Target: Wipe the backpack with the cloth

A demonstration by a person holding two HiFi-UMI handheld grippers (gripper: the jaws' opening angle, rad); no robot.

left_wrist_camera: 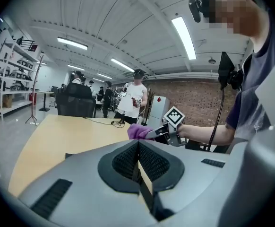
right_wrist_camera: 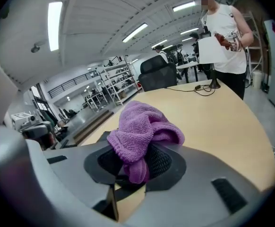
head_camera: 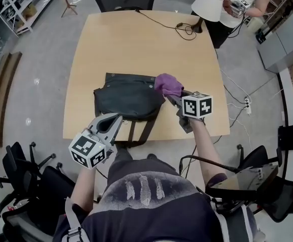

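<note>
The light wooden table (head_camera: 136, 39) fills most of the head view. The dark backpack (head_camera: 129, 100) lies flat on it, close to the near edge, with its straps (head_camera: 139, 131) trailing over that edge toward the person.

The bunched purple cloth (head_camera: 168, 84) sits at the bag's far right corner. It appears to be touching the fabric there.

The right gripper (head_camera: 175, 98) has its jaws clamped on a lower fold of that cloth (right_wrist_camera: 140, 131), and the rest mushrooms loosely above the pads.

The left gripper (head_camera: 117, 120) hangs over the near edge of the bag by the straps. In its own view the jaws are pressed together with nothing between them, and I cannot tell whether its tip touches the bag.

I see three risks:
- Nothing pins the backpack, so a wiping stroke toward the person could drag or ruck it toward the edge it already overhangs.
- Only a small fold of the cloth is pinched, so friction against the fabric could pull it free.
- The hard jaw tips might scrape the bag if the loose wad rolls aside.
</note>
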